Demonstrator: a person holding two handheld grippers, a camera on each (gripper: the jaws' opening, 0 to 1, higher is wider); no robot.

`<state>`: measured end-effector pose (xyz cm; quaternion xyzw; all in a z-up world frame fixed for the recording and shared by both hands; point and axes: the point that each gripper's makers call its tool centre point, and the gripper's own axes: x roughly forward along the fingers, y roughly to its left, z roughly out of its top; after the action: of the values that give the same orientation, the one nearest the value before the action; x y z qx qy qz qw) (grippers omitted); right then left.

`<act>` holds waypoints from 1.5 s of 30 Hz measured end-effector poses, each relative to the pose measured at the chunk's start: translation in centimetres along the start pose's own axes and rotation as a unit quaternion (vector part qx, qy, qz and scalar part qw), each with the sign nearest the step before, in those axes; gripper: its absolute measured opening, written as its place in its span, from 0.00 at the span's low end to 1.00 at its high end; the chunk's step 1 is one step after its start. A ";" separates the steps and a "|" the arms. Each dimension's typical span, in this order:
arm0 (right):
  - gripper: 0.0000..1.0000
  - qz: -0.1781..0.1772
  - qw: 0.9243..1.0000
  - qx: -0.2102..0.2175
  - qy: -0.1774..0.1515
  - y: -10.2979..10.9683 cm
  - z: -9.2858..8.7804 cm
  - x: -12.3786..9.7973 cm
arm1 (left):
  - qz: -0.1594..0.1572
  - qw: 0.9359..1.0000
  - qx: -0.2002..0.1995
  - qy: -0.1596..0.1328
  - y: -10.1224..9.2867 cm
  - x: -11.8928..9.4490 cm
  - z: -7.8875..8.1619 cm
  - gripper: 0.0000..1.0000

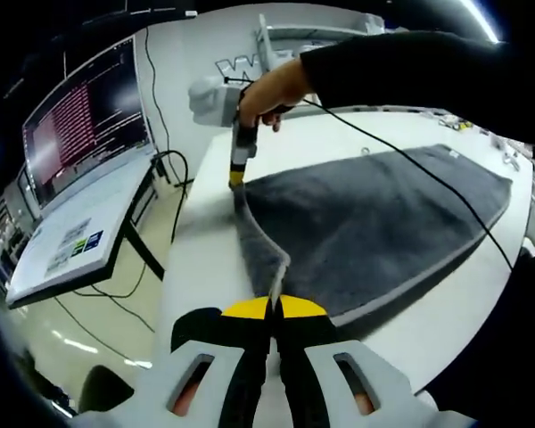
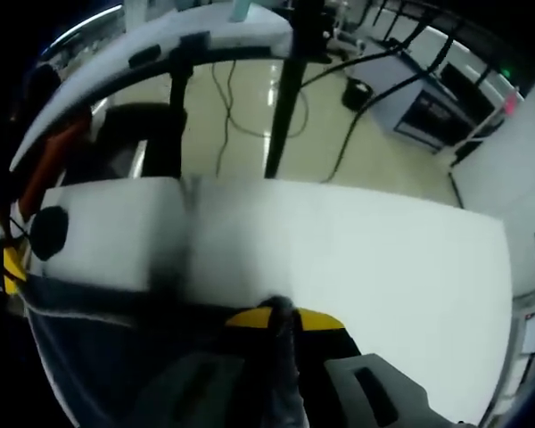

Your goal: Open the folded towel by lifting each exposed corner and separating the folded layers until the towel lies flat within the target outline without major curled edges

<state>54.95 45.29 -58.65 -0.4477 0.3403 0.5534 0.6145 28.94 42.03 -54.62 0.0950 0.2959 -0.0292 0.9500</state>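
Grey towel (image 1: 374, 223) spread on white surface (image 1: 205, 259), near edge lifted taut between 2 grippers. Left gripper (image 1: 270, 308) jaws closed on towel hem; right gripper (image 2: 281, 314) jaws pinched shut on the far corner. Soft, limp, light terry; grip at hem corners.

Left gripper (image 1: 274, 308) jaws: black, each tipped with a yellow pad, on pale grey plastic mounts with slotted cut-outs.
Right gripper (image 1: 238, 182): slim grey body with a yellow tip, a thin black cable (image 1: 428, 174) trailing from it.
Right gripper's own jaws: yellow-tipped black on grey mounts in the right gripper view.
Sleeve (image 1: 410, 76): long, plain black, reaching to the wrist.
Markings: none legible on the grippers.
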 end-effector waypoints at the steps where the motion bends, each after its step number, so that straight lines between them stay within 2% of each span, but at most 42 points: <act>1: 0.05 0.000 1.000 0.000 0.000 0.0 0.1 0.1 | 0.000 1.000 0.000 0.000 0.0 0.0 0.0 0.01; 11: 0.06 -0.001 1.000 -0.003 0.000 0.1 0.5 0.6 | -0.005 1.000 -0.007 0.008 0.0 0.5 -0.9 0.01; 20: 0.06 -0.010 1.000 -0.025 0.011 0.1 0.7 0.9 | -0.007 1.000 -0.007 0.018 -0.3 0.7 -1.5 0.01; 28: 0.07 -0.015 0.999 -0.031 0.005 0.3 0.9 1.3 | -0.010 0.999 -0.005 0.031 -0.6 0.9 -2.4 0.01; 36: 0.07 -0.037 0.997 -0.062 0.014 0.5 1.0 1.4 | -0.014 0.999 -0.007 0.041 -0.8 1.2 -3.0 0.01; 45: 0.07 -0.048 0.997 -0.064 0.011 0.3 1.1 1.4 | -0.015 0.999 -0.012 0.046 -1.1 1.5 -3.7 0.01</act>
<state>54.75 46.87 -59.62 -0.5076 0.2889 0.5393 0.6067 27.94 41.71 -58.64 0.0806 0.3406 -0.0360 0.9360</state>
